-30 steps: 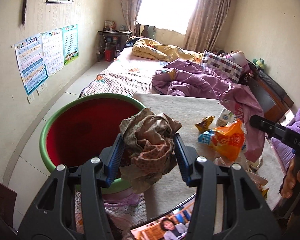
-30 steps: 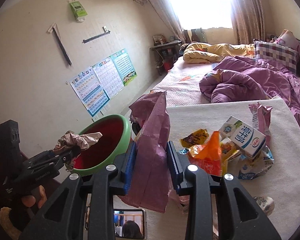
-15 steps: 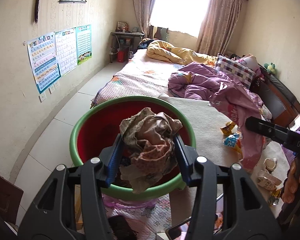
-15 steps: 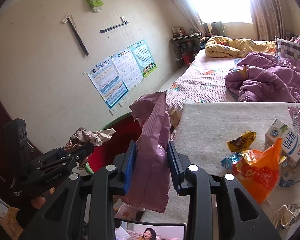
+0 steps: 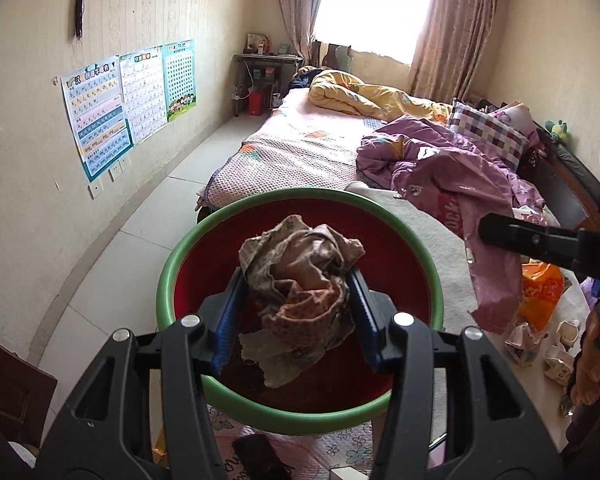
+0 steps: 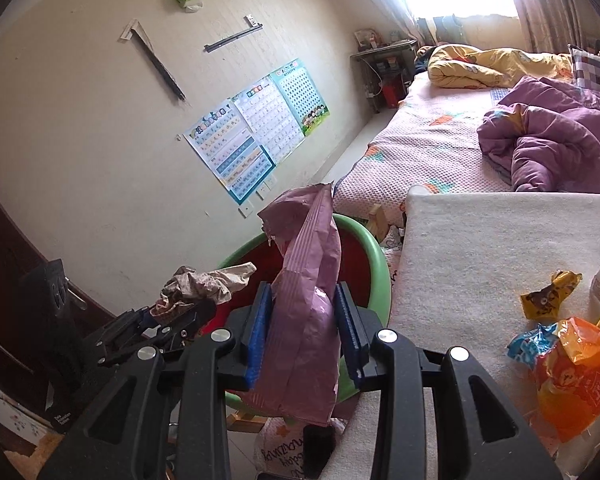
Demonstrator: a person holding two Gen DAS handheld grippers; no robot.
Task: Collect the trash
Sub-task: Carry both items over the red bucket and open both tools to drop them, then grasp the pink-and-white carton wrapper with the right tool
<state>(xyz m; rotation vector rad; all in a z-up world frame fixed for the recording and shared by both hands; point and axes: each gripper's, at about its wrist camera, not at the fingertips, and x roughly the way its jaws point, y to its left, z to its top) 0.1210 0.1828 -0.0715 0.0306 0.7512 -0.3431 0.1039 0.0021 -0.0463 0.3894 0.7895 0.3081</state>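
My left gripper (image 5: 296, 316) is shut on a crumpled brown paper wad (image 5: 300, 276) and holds it over the red basin with a green rim (image 5: 168, 280). My right gripper (image 6: 306, 328) is shut on a purple snack bag (image 6: 306, 300), held at the basin's edge (image 6: 380, 276). The purple bag (image 5: 488, 256) and right gripper (image 5: 540, 240) show at the right of the left wrist view. The left gripper with the wad (image 6: 196, 286) shows at the left of the right wrist view.
A table with a white cloth (image 6: 480, 256) holds an orange bag (image 6: 576, 376), a yellow wrapper (image 6: 548, 300) and a blue wrapper (image 6: 528, 344). A bed with purple quilt (image 5: 440, 160) lies behind. A phone (image 5: 260, 460) lies below the basin.
Both grippers have moved left from the table toward the basin. The paper wad now hangs over the basin's middle, and the purple bag has reached its rim.
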